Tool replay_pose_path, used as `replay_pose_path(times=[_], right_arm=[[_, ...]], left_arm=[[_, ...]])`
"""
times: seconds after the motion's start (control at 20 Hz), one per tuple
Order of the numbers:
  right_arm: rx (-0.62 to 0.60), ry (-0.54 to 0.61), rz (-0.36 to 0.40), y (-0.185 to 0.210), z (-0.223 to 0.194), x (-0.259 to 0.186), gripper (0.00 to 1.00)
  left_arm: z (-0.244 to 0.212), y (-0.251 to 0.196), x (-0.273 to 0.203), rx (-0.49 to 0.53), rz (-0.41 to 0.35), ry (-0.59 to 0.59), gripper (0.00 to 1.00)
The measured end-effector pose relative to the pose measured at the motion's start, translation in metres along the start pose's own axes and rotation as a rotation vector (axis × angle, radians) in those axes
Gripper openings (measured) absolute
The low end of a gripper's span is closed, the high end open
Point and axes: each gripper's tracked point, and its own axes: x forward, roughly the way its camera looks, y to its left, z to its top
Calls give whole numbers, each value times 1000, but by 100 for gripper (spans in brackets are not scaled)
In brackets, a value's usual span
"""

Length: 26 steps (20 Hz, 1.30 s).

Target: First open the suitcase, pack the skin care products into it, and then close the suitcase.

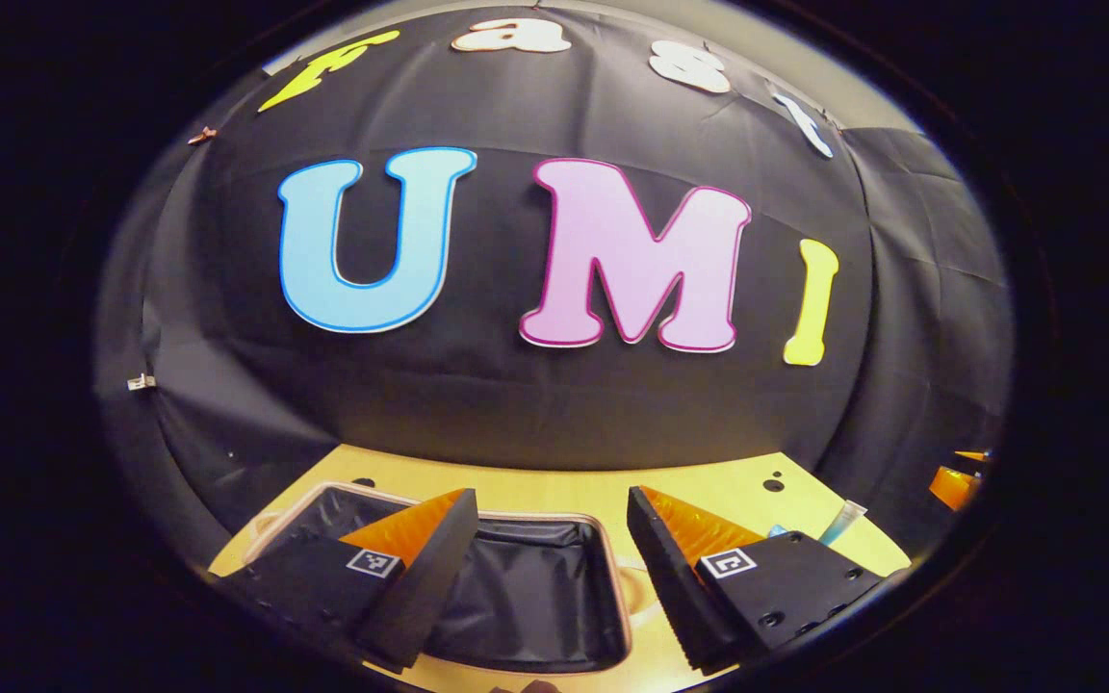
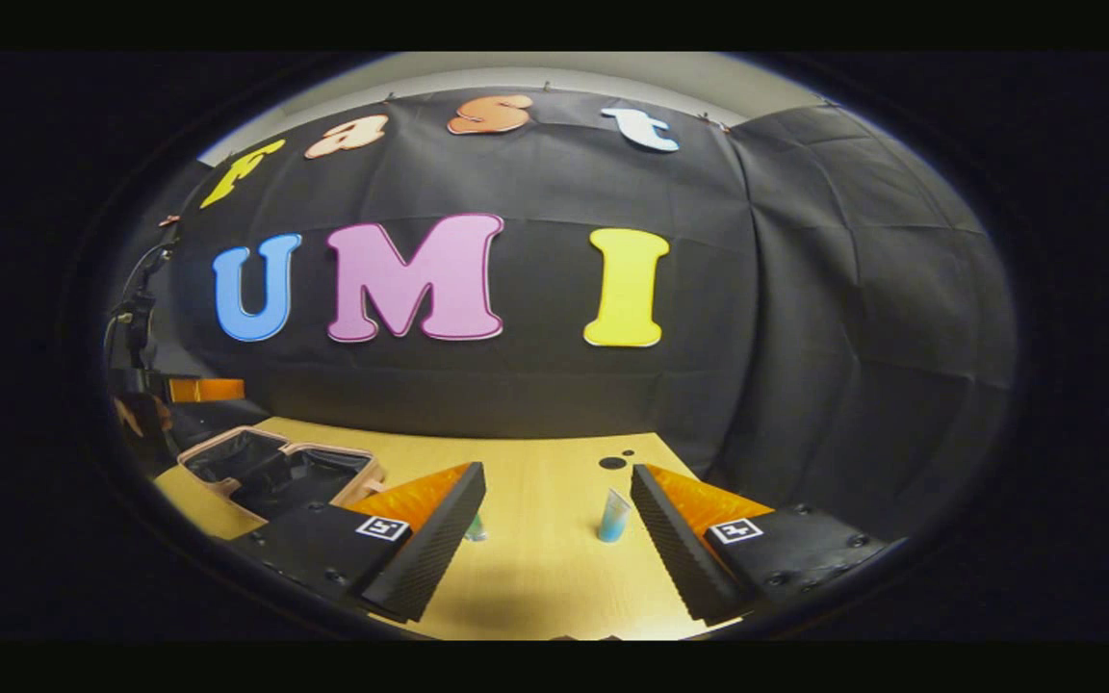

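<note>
The pink-rimmed suitcase lies open on the wooden table, its black lining showing. My left gripper hovers open just above it, nothing between its fingers. A pale blue skin care tube stands upright to the right of the suitcase. In the right gripper view the same tube stands on the table between the spread fingers of my open right gripper, farther off. A second small product peeks out beside the left finger. The open suitcase lies at the left there.
The black cloth wall closes off the back and right side of the table. Dark round holes mark the tabletop near its far edge. The other gripper and a hand show at the far left of the right gripper view.
</note>
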Motion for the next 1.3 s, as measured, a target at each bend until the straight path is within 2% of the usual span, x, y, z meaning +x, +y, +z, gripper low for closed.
replay_pose_path(times=[0.3, 0.5, 0.6, 0.75, 0.95, 1.05, 1.25, 1.3], right_arm=[[-8, 42, 1, -38, -47, 36, 96], [-2, 78, 0, -47, -89, 66, 97], [-10, 89, -3, -51, -104, 81, 97], [-19, 125, 4, -52, -124, 101, 97], [-2, 139, -18, -54, -138, 124, 97], [-5, 144, -26, -53, -145, 133, 97], [-7, 172, -23, -46, -163, 149, 97], [-5, 177, -29, -47, -166, 153, 97]], left_arm=[[-104, -145, 28, 54, -168, 122, 97], [-174, -202, 50, 116, -260, 205, 98], [-198, -217, 66, 117, -281, 244, 98], [-217, -227, 100, 114, -270, 250, 98], [-229, -238, 134, 30, -249, 269, 98], [-229, -245, 144, 8, -265, 267, 97], [-240, -249, 153, 52, -254, 285, 80], [-240, -247, 153, 55, -240, 287, 73]])
